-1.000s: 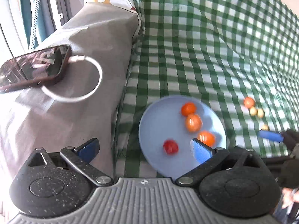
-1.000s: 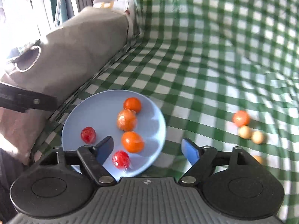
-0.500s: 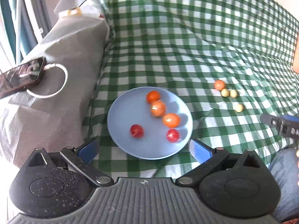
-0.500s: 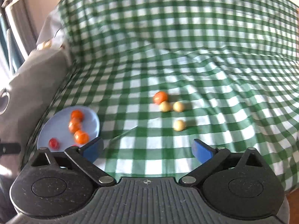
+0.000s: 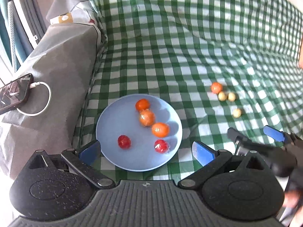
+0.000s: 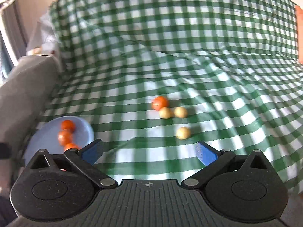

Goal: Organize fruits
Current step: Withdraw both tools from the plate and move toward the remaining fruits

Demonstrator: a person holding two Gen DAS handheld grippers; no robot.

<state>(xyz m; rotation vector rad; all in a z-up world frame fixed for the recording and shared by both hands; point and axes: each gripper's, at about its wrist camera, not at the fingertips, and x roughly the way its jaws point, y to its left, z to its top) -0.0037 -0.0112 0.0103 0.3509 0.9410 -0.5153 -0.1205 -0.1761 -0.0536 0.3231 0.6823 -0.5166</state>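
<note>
While five round red and orange fruits [image 5: 145, 117] lie in the round pale-blue plate [image 5: 113, 124], four loose round ones [image 6: 171, 111], without a long axis, rest on the green-checked cloth [image 6: 189, 71] beyond the spread, empty right claw [image 6: 149, 154]; left claw [image 5: 144, 151] likewise spread.

Bare checked cloth [image 6: 144, 151] fills the frame's middle, open up to four loose fruits [image 6: 170, 113] at centre. A blue plate [image 6: 49, 134] and grey cushion [image 6: 20, 94] block the left.
</note>
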